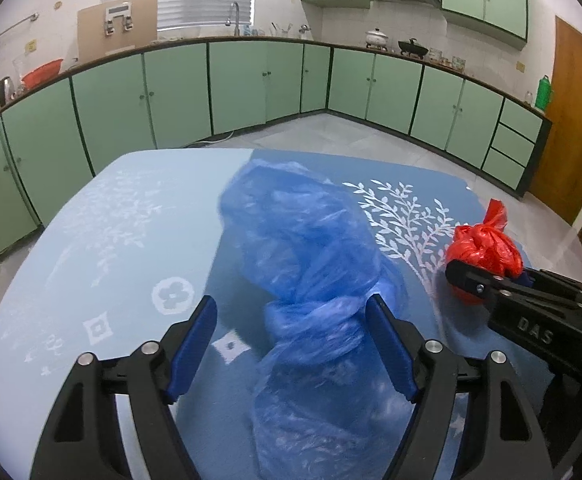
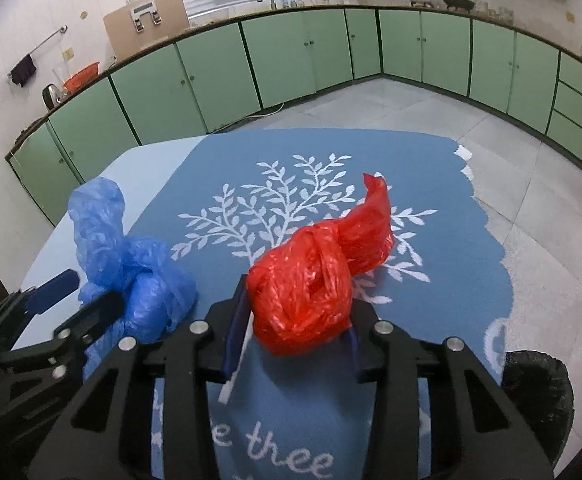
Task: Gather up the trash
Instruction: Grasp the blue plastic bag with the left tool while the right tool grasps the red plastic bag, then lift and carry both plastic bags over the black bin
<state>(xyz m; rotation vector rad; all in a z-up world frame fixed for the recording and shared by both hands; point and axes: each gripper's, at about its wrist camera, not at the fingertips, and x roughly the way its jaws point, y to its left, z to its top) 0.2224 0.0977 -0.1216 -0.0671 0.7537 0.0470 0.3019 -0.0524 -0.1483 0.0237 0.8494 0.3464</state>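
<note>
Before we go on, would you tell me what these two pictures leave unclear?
- Contents of the knotted blue plastic bag and knotted red plastic bag: hidden by crumpled plastic.
- Black object at the table edge, right wrist view: cut off behind the right claw.
- White lettering on the blue tablecloth: cropped.

A blue cloth with white leaf print (image 2: 291, 200) covers the right part of the surface (image 1: 139, 176), its paler blue left part bare. Beyond the far edge, green cabinets (image 1: 251, 80) line the walls, carrying a faucet (image 1: 233, 16), a white pot (image 1: 377, 37) and a red basin (image 1: 43, 72). A black round object (image 2: 539, 384) sits at the near right corner.
</note>
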